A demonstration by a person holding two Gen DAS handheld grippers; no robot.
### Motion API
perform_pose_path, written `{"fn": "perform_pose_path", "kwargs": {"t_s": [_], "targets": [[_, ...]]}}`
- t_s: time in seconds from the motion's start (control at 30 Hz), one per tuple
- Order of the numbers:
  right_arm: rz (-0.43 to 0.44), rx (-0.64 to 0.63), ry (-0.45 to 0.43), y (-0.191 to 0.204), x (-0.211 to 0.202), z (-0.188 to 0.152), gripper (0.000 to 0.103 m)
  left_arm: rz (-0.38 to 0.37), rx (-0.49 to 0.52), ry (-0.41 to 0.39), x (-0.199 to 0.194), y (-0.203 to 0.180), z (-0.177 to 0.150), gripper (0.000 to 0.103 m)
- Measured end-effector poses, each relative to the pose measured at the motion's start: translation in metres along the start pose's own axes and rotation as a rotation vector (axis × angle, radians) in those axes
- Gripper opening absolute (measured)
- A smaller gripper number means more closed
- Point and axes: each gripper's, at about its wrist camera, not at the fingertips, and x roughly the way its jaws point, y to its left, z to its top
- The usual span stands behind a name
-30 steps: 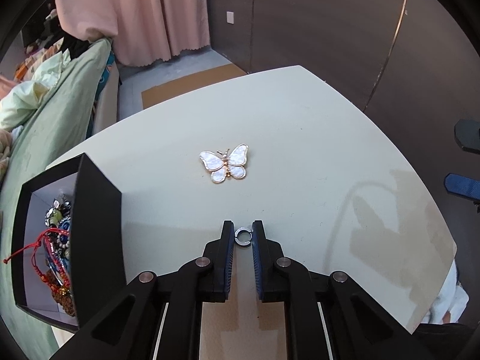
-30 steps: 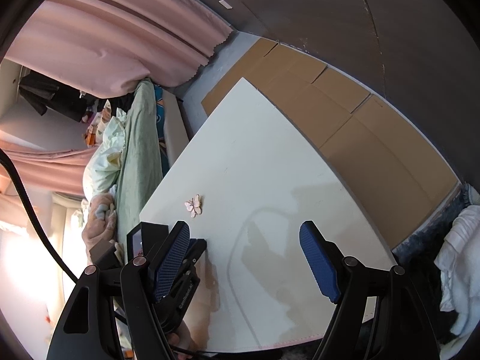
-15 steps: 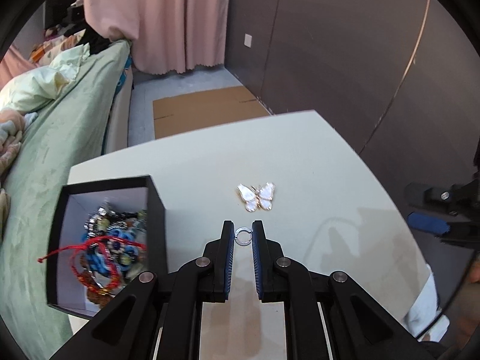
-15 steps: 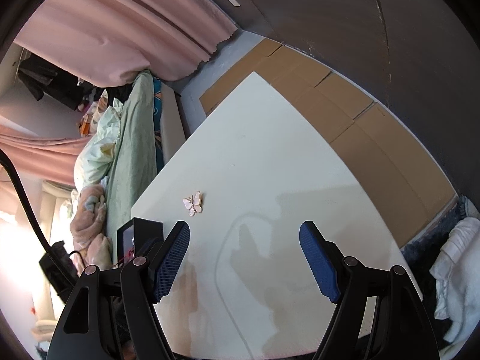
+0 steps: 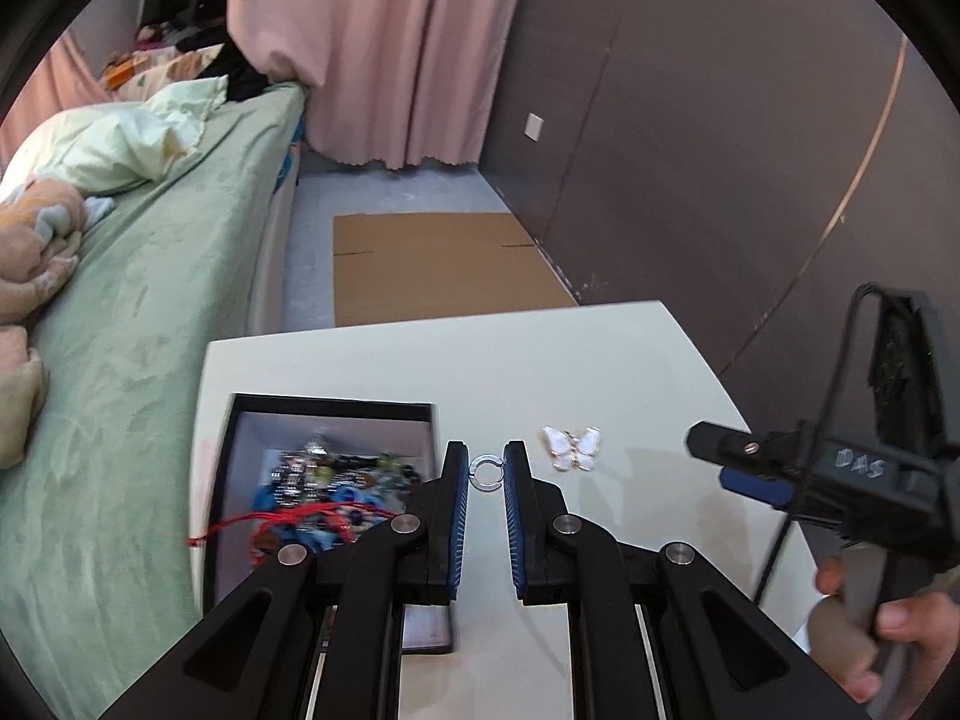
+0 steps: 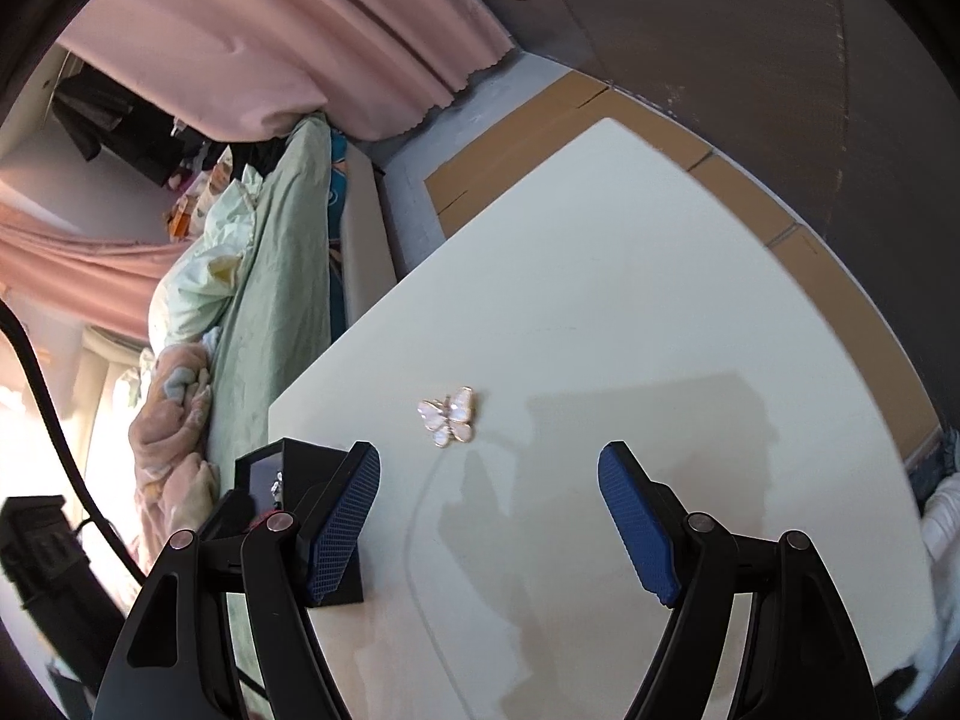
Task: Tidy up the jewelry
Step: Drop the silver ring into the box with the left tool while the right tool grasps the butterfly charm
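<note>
Now left gripper (image 5: 485,476) clamped on ring (image 5: 486,471); right gripper (image 6: 489,495) apart, butterfly brooch (image 6: 449,416) just ahead.

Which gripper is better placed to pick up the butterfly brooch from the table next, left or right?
Probably right. The right gripper is open and empty, and the butterfly brooch lies on the table just beyond its fingertips. The left gripper is shut on a small ring, beside the jewelry box.

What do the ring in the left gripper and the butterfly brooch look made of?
Ring: silvery metal by its pale shine, possibly clear plastic; open-ended band. Butterfly brooch: glossy pearly-white wings, like shell or enamel, edged in gold-coloured metal.
</note>
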Motion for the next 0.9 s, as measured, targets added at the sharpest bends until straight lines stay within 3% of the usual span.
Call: {"fn": "perform_pose_path", "kwargs": {"t_s": [0.5,0.9], "targets": [[-0.252,-0.248,0.013,0.054,0.057,-0.012,0.077,0.013,-0.123,-0.028,-0.031,0.064,0.003,0.012],[-0.4,-0.337,-0.057,0.07,0.076,-0.016,0.077,0.013,-0.195,-0.009,-0.03,0.093,0.003,0.012]]}}
